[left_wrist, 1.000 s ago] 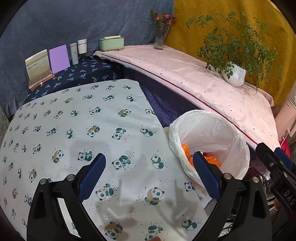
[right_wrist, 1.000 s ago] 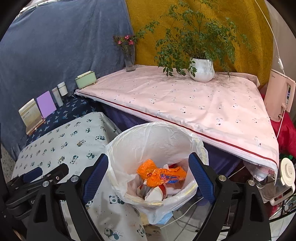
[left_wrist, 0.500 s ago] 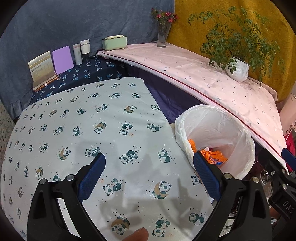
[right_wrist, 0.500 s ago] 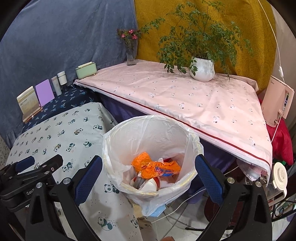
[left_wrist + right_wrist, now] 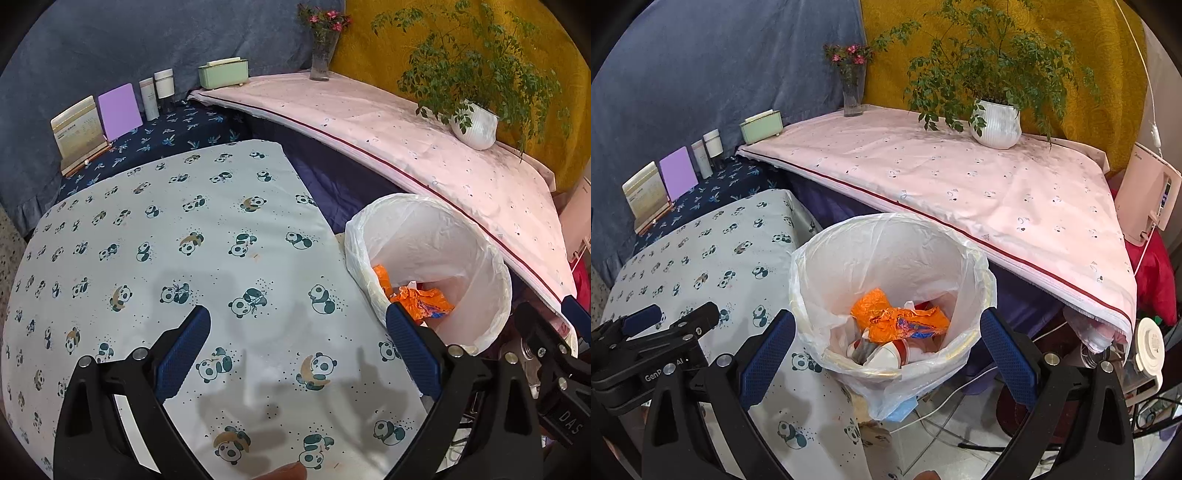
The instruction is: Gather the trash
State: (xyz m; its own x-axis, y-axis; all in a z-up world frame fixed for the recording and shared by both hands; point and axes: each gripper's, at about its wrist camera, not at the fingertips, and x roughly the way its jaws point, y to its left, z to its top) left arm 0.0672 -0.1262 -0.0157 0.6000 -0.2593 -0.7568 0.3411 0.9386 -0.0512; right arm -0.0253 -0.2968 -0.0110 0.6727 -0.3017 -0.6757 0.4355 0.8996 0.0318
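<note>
One lined trash bin (image 5: 892,291) stands on the floor beside the panda-cloth bench (image 5: 155,258), holding an orange wrapper (image 5: 895,319). Only the right wrist view shows the red-and-white cups (image 5: 886,354) beneath it. Two grippers: right gripper (image 5: 886,350) spread wide over the bin, left gripper (image 5: 297,349) released above the bench, both empty.

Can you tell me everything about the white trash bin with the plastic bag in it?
The round white trash bin stands upright on the floor, beside the table with the panda-print cloth and before the pink-covered table. A thin, see-through white plastic bag lines it, folded over the rim and hanging crinkled outside. Inside lie a crumpled orange wrapper and white and red paper scraps. It is open on top, with no lid. The right gripper hangs open above it, not touching.
</note>
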